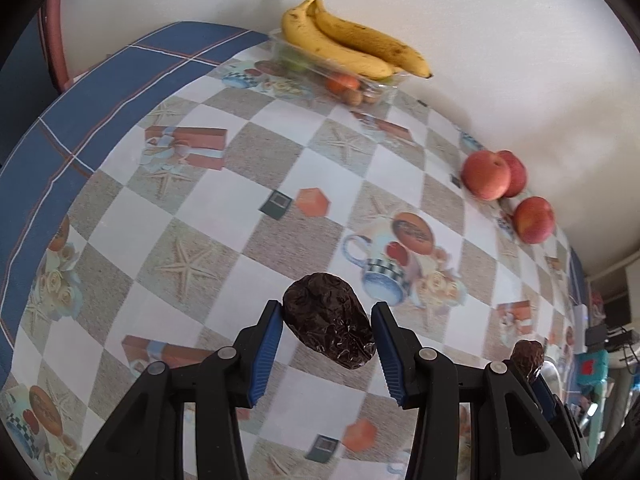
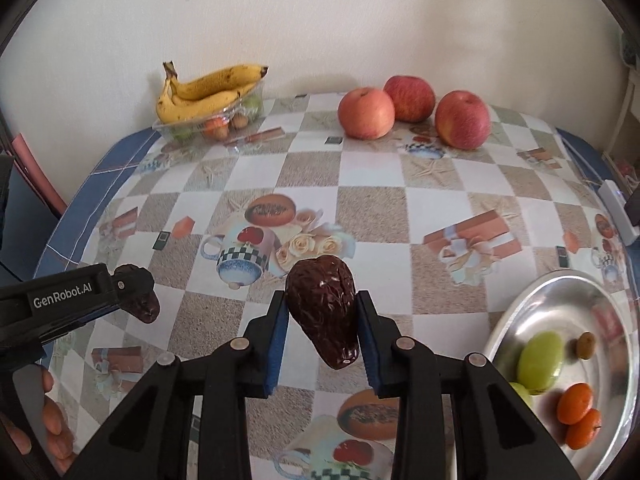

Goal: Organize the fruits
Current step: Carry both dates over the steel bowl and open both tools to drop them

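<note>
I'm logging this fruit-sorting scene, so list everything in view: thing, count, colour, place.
dates: 2, dark brown, one in each gripper
bananas: 2, yellow, atop clear tray
clear tray: 1, holds small fruit and nuts, far left by wall
apples: 3, red, far edge by wall
metal bowl: 1, silver, near right
green fruits: 2, in bowl
oranges: 2, small, in bowl
small brown fruit: 1, in bowl
tablecloth: 1, checked, printed
left gripper: black, blue pads, holding date
right gripper: same, holding date
hand: lower left, on the left gripper's handle

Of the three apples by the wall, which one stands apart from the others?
The rightmost apple in the right wrist view; the other two apples sit together.
</note>
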Action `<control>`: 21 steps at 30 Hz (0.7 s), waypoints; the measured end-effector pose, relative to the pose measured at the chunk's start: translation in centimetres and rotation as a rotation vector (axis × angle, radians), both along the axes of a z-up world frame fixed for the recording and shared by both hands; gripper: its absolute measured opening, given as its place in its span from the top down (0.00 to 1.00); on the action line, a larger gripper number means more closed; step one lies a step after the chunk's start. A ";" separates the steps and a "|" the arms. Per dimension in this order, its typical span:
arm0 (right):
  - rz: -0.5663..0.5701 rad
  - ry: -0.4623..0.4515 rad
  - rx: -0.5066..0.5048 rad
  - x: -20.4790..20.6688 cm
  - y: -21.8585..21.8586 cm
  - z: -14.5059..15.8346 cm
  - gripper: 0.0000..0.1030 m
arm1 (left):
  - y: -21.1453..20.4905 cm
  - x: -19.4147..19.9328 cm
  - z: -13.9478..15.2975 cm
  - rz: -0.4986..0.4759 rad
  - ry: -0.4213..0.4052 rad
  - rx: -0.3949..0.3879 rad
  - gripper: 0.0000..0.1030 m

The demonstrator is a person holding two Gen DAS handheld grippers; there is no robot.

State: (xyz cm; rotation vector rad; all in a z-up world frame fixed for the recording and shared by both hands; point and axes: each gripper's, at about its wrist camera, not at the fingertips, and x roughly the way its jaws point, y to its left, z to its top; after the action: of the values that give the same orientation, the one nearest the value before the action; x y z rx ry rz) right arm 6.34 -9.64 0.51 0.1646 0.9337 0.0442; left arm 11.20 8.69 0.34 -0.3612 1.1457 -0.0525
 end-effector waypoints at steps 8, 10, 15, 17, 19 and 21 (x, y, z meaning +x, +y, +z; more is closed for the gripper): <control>-0.008 -0.024 -0.033 -2.3 -2.8 1.8 0.66 | -4.0 -1.6 1.3 -0.088 -0.027 -0.012 0.53; -0.021 -0.023 -0.024 -2.9 -3.9 2.0 0.66 | -5.4 -2.1 1.5 -0.122 -0.030 -0.012 0.53; -0.083 0.006 -0.020 -4.1 -6.9 1.9 0.66 | -10.4 -3.6 1.9 -0.240 -0.035 -0.006 0.53; -0.116 0.031 -0.022 -4.4 -8.2 1.6 0.66 | -12.2 -4.2 2.0 -0.283 -0.035 -0.004 0.53; -0.152 0.053 -0.003 -4.9 -9.9 1.2 0.66 | -14.3 -5.0 2.0 -0.337 -0.035 0.000 0.53; -0.188 0.070 0.002 -5.4 -11.6 1.0 0.66 | -16.2 -5.9 2.0 -0.383 -0.031 -0.001 0.53</control>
State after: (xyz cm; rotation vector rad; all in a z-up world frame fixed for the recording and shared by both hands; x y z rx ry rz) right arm 0.98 -21.23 1.50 0.2566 0.9842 -0.1353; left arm 5.27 -7.47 2.31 -0.1370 1.1717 -0.3932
